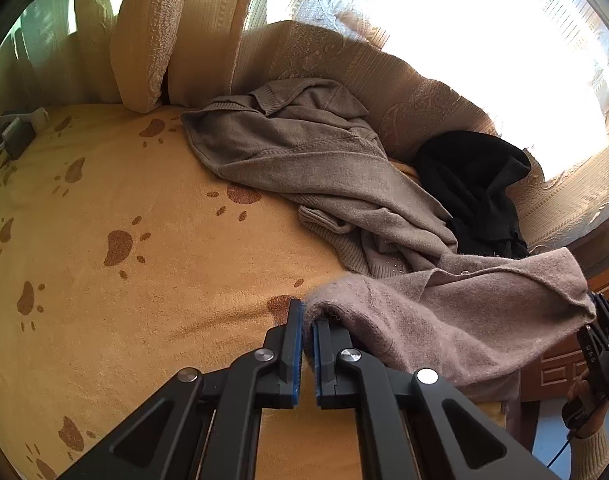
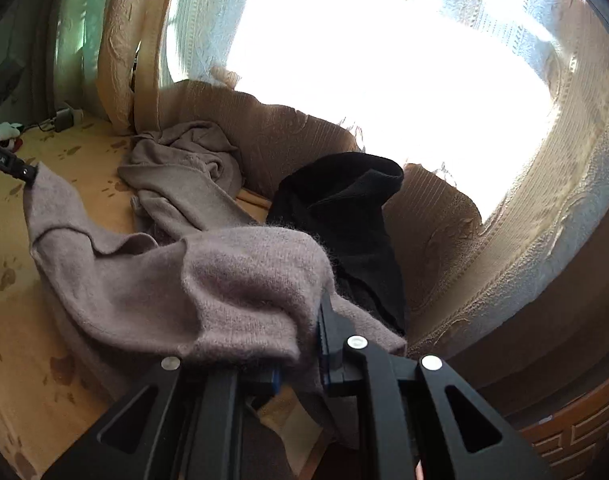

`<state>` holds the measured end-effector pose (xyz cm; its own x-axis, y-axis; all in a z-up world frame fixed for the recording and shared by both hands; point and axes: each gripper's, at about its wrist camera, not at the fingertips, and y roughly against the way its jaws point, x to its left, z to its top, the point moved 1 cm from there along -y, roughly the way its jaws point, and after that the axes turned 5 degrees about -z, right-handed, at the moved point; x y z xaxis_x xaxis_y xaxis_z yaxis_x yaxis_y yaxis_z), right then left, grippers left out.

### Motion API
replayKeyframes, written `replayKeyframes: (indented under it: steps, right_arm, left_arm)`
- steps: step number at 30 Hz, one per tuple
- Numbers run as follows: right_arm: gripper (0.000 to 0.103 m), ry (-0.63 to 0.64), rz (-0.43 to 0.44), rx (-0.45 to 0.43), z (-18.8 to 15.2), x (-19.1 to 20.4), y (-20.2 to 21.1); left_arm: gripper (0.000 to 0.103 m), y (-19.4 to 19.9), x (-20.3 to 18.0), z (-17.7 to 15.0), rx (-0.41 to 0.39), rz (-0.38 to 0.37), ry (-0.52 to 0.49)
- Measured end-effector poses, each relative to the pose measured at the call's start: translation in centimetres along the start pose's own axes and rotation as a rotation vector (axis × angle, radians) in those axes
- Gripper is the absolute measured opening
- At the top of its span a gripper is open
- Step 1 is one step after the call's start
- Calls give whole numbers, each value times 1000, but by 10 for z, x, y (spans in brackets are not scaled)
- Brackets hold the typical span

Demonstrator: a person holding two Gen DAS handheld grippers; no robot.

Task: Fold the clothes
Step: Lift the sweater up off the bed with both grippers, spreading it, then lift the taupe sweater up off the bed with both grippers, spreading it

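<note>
Mauve-grey fuzzy knitted garment [image 1: 444, 320] hangs stretched between both tongs above the yellow paw-print bed cover [image 1: 144, 200]. Left tongs [image 1: 307, 320] are clamped on one corner; right tongs [image 2: 300, 344] pinch the other edge, jaws nearly together on the cloth. Judged step: spreading it out. Next it needs laying flat, clear of the brown sweater [image 1: 304, 152].

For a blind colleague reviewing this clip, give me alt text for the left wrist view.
The left tool pinches one corner of a pinkish-grey knit garment stretched across to the right tool. Behind, a taupe sweater and black garment lie crumpled on a paw-print blanket.
</note>
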<state>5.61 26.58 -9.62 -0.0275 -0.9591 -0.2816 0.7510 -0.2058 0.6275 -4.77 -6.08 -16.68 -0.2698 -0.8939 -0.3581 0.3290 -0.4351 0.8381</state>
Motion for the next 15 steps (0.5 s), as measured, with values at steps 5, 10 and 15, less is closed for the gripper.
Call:
replayKeyframes:
  steps: [5,10,15]
  right_arm:
    - [16,-201,71,-28,8,-15,28]
    - [16,-384,137,-27,10,-14,42]
    - [16,-476,166,-81,31,1,81]
  left_arm:
    - [5,9,-10,-6,-13,-32,-33]
    - [5,35,-21,-8,-55,-88,-98]
    - [5,82,-15,-3,-144,-157,-141]
